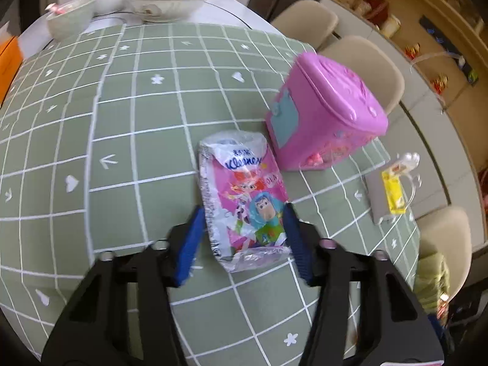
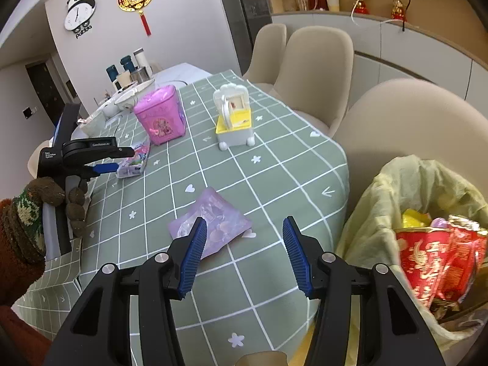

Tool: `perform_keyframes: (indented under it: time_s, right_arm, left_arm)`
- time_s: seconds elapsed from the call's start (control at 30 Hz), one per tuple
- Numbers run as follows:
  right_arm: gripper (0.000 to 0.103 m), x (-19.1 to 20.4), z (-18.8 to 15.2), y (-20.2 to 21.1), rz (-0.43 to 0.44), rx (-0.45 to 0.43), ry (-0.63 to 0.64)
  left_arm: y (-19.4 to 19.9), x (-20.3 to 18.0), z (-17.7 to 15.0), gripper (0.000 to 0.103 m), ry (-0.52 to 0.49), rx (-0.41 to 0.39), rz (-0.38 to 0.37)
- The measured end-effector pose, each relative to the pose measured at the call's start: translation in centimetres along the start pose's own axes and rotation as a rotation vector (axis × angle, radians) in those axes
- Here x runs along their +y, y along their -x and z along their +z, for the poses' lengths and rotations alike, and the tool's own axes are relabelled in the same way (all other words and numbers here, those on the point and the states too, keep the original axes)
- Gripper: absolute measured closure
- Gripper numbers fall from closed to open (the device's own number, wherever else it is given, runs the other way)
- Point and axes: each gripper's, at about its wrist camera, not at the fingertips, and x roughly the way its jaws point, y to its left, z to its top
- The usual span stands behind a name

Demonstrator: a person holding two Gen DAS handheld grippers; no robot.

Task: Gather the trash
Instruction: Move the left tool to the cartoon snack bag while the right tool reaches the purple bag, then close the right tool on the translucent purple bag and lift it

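Note:
A pink Kleenex tissue packet [image 1: 244,201] lies on the green checked tablecloth [image 1: 137,122]. My left gripper [image 1: 244,244] is open, its blue pads on either side of the packet's near end. In the right wrist view the left gripper [image 2: 106,164] and packet [image 2: 134,161] show at the left. A crumpled purple plastic wrapper [image 2: 213,225] lies on the cloth just ahead of my open, empty right gripper [image 2: 244,253], by its left pad. A bin lined with a yellow-green bag [image 2: 405,189] stands off the table's right edge, holding red wrappers [image 2: 436,262].
A pink toy box [image 1: 326,113] stands right behind the packet. A white and yellow toy box [image 2: 235,122] stands farther along the table. Bowls [image 1: 164,0] and cups sit at the far end. Beige chairs [image 2: 317,70] line the right side.

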Motion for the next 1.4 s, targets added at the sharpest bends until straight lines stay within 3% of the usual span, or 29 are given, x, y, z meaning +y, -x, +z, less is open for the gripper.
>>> perform_keyframes:
  time_s: [0.03, 0.1, 0.2, 0.33, 0.5, 0.77, 1.07, 1.2, 1.27, 1.33, 1.4]
  right_arm:
    - [0.054, 0.0, 0.0, -0.4, 0.003, 0.006, -0.002]
    - [0.054, 0.0, 0.1, -1.1, 0.006, 0.018, -0.007]
    - [0.054, -0.1, -0.1, -2.4, 0.015, 0.043, -0.014]
    - [0.054, -0.1, -0.3, -3.9, 0.023, 0.078, -0.013]
    - [0.054, 0.2, -0.5, -5.1, 0.048, 0.1, -0.024]
    - [0.045, 1.5, -0.7, -6.0, 0.046, 0.12, 0.032]
    - [0.044, 2.0, -0.6, -6.0, 0.019, 0.161, 0.048]
    - [0.044, 2.0, -1.0, -4.5, 0.105, 0.146, -0.021]
    - [0.046, 2.0, -1.2, -4.2, 0.115, 0.141, -0.054]
    - [0.057, 2.1, -1.1, -5.1, 0.124, 0.159, -0.091]
    - [0.062, 2.3, -0.8, -6.0, 0.123, 0.17, -0.101]
  left_arm:
    - [-0.2, -0.4, -0.1, 0.069, -0.026, 0.005, 0.012]
    - [-0.3, -1.0, -0.7, 0.088, -0.095, 0.01, 0.033]
    - [0.3, -1.2, -1.9, 0.096, -0.152, 0.044, -0.013]
    - [1.8, -1.9, -4.2, 0.096, -0.262, 0.099, -0.09]
    - [3.4, -1.7, -6.4, 0.096, -0.296, 0.16, -0.162]
    - [3.9, -1.5, -6.3, 0.094, -0.277, 0.155, -0.118]
    - [4.4, -1.5, -5.7, 0.087, -0.261, 0.141, -0.124]
    - [5.1, -1.1, -5.7, 0.083, -0.237, 0.129, -0.131]
    - [5.3, -0.6, -5.6, 0.081, -0.216, 0.124, -0.135]
    - [5.4, -0.2, -5.5, 0.081, -0.2, 0.127, -0.136]
    - [5.2, 0.0, -5.5, 0.081, -0.191, 0.134, -0.131]
